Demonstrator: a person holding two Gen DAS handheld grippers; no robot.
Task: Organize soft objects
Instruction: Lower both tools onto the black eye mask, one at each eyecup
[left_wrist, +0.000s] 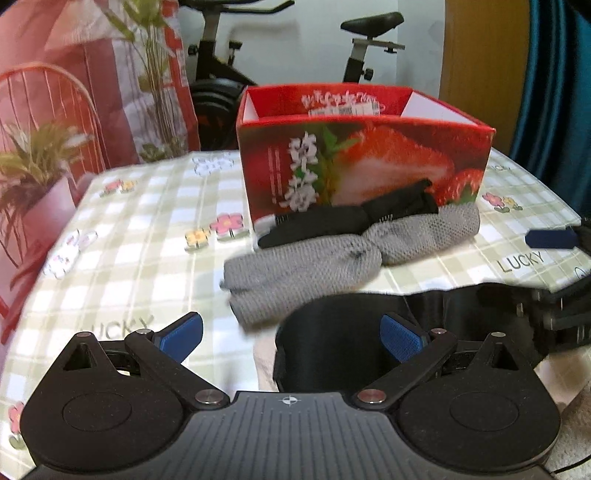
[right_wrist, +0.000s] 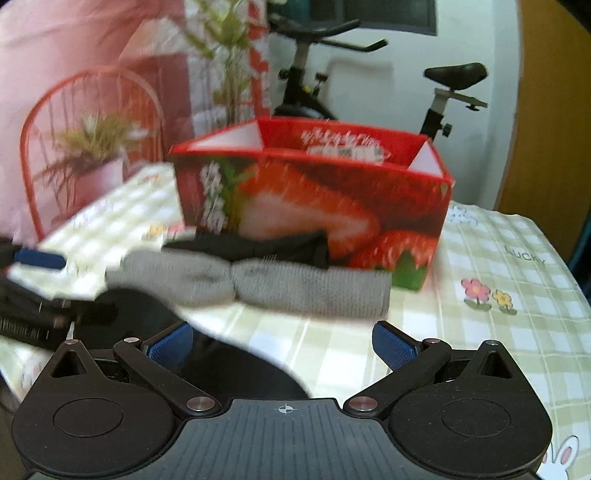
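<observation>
Grey knitted sock (left_wrist: 332, 254) and black sock (left_wrist: 354, 214) lie on the bench (left_wrist: 147, 221) against the red strawberry box (left_wrist: 362, 155).
Left hand-held gripper (left_wrist: 291, 338) and right hand-held gripper (right_wrist: 282, 341) hover nearby, fingers spread wide, holding nothing.

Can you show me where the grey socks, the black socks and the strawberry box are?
grey socks (left_wrist: 325, 254): left wrist view, knitted middle.
black socks (left_wrist: 332, 219): left wrist view, middle of the dark bundle.
strawberry box (left_wrist: 388, 158): left wrist view, printed front wall.
</observation>
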